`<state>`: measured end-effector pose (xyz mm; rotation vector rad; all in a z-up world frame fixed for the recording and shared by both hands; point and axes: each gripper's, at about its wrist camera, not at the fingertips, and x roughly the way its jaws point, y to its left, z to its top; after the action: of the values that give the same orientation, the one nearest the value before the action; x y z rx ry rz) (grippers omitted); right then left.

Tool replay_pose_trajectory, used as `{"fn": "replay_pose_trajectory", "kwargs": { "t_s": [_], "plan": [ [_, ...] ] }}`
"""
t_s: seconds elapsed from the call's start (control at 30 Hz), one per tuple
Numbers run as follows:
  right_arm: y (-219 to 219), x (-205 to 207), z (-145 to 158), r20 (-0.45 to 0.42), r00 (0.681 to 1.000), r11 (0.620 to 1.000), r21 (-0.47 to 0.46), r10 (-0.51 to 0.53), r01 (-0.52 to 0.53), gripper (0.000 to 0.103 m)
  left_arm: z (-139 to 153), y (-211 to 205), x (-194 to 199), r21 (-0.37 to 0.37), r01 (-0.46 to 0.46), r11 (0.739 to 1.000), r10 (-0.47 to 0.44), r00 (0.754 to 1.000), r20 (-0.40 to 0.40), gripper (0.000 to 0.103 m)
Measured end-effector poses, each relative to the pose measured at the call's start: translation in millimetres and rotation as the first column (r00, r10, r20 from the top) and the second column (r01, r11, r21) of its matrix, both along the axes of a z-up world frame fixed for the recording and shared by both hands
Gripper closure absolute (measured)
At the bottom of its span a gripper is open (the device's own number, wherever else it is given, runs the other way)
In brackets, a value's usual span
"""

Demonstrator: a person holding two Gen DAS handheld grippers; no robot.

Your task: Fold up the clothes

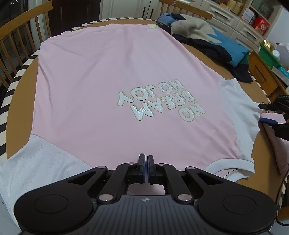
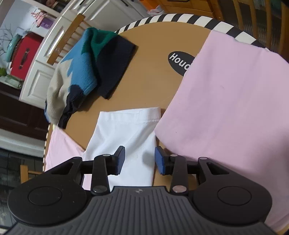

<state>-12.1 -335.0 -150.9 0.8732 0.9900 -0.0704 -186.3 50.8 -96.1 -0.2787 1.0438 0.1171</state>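
A pink T-shirt (image 1: 108, 81) with white sleeves and the white print "NO DREAM NO JOY" lies spread flat on the round table (image 1: 23, 76). My left gripper (image 1: 146, 162) is at its near edge, beside the white collar (image 1: 233, 166), with the pads pressed together on the pink cloth. In the right wrist view the pink body (image 2: 225, 108) fills the right side and a white sleeve (image 2: 126, 130) lies flat on the wood. My right gripper (image 2: 139, 159) hovers just over that sleeve with its jaws apart, the cloth below and between them. It also shows at the left view's right edge, right gripper (image 1: 266, 113).
A knitted sweater in blue, green, beige and dark navy (image 2: 81, 72) lies in a heap at the table's far side, sweater (image 1: 207, 41). Another pink garment (image 1: 276, 144) lies by the right edge. Wooden chairs (image 1: 16, 36) ring the striped table rim (image 2: 180, 17). White cabinets stand behind.
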Motion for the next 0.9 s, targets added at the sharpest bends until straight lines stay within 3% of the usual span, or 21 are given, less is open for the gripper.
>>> {"fn": "replay_pose_trajectory", "kwargs": {
  "t_s": [0.27, 0.33, 0.4, 0.5, 0.9],
  "plan": [
    [16.9, 0.7, -4.2, 0.103, 0.994, 0.995, -0.091, -0.034, 0.043, 0.066, 0.3, 5.0, 1.7, -0.019, 0.002, 1.000, -0.003, 1.000, -0.011, 0.100],
    [20.2, 0.4, -4.6, 0.116, 0.993, 0.992, -0.118, -0.033, 0.047, 0.070, -0.3, 5.8, 0.8, -0.021, 0.006, 1.000, -0.006, 1.000, -0.011, 0.099],
    [23.7, 1.2, -5.4, 0.119, 0.993, 0.987, -0.156, -0.011, 0.030, 0.090, -0.4, 6.4, 0.7, -0.024, 0.008, 1.000, -0.009, 1.000, -0.012, 0.099],
    [21.2, -1.0, -6.6, 0.137, 0.991, 0.992, -0.123, -0.006, 0.023, 0.093, 0.3, 8.2, 1.4, -0.033, 0.006, 0.999, -0.007, 1.000, -0.016, 0.099],
    [45.6, -5.6, 49.9, 0.284, 0.912, 0.930, -0.304, 0.296, -0.207, 0.095, 2.0, 21.7, -5.9, -0.053, 0.021, 0.998, -0.022, 0.999, -0.027, 0.096]
  ]
}}
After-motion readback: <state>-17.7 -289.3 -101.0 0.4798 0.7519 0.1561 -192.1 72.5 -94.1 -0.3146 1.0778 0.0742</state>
